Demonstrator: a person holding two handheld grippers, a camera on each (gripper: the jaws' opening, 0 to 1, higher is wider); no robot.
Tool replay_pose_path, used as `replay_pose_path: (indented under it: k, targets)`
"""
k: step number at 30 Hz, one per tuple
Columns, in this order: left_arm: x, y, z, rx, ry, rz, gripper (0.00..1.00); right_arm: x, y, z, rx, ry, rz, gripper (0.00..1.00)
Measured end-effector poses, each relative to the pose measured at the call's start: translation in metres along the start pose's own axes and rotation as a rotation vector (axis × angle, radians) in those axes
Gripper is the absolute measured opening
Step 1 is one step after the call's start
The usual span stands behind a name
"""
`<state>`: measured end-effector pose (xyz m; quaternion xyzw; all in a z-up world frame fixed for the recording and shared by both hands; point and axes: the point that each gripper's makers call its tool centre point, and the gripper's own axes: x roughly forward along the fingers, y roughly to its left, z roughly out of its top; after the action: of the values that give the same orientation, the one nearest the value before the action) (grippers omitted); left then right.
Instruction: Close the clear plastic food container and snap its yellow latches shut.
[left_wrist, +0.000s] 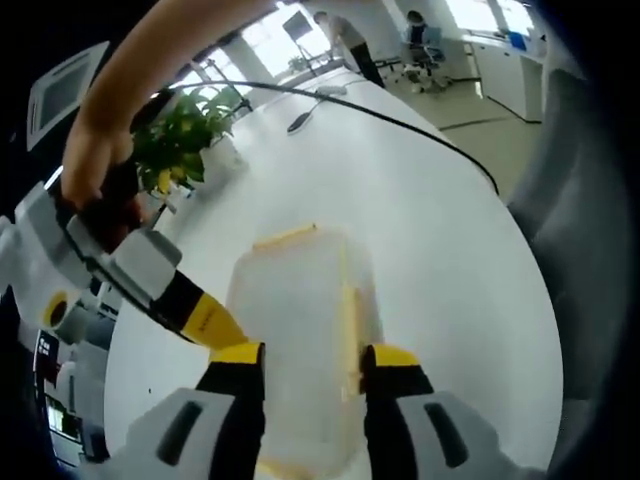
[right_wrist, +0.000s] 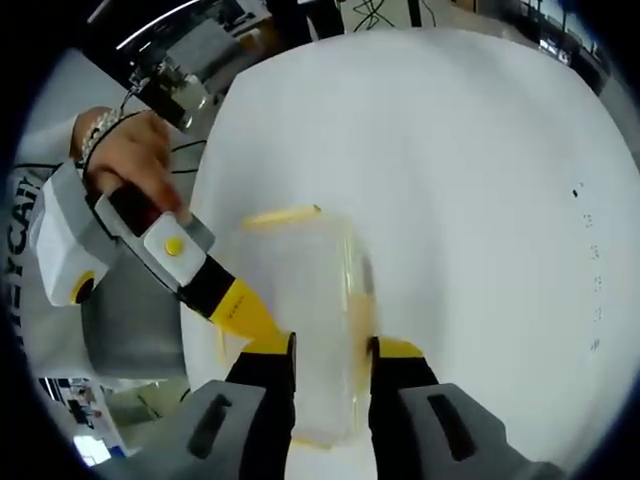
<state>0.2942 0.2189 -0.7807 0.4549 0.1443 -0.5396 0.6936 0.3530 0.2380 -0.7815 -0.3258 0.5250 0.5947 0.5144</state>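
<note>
The clear plastic container (left_wrist: 300, 300) lies on the white table (left_wrist: 430, 220) with its lid on. One yellow latch (left_wrist: 286, 237) runs along its far end and another (left_wrist: 350, 320) along its right side. My left gripper (left_wrist: 312, 355) is open, its yellow-tipped jaws spread over the container's near end. The right gripper's yellow fingertip (left_wrist: 212, 322) touches the container's left side. In the right gripper view the container (right_wrist: 300, 300) sits under my open right gripper (right_wrist: 330, 348), with latches at the far end (right_wrist: 282, 215) and the right side (right_wrist: 362, 295). The left gripper's fingertip (right_wrist: 240, 305) comes in from the left.
A potted green plant (left_wrist: 185, 135) stands at the table's far left edge. A black cable (left_wrist: 400, 120) crosses the far part of the table. A grey chair back (left_wrist: 575, 200) is beside the table on the right. A hand (right_wrist: 135, 160) holds the incoming gripper.
</note>
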Motion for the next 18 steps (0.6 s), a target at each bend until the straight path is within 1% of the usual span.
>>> replay_pose_path:
  k: [10, 14, 18]
  targets:
    - [-0.0019, -0.001, 0.0, -0.002, 0.0, 0.002, 0.33, -0.0018, -0.0002, 0.0005, -0.004, -0.033, 0.017, 0.19]
    - [-0.0026, -0.0016, -0.0001, 0.0, 0.005, 0.006, 0.33, -0.0013, 0.001, 0.0014, -0.011, -0.025, 0.015, 0.18]
    - [-0.0036, -0.002, -0.0003, 0.0, 0.006, 0.006, 0.33, -0.0013, 0.0023, 0.0017, -0.039, -0.013, 0.016, 0.17]
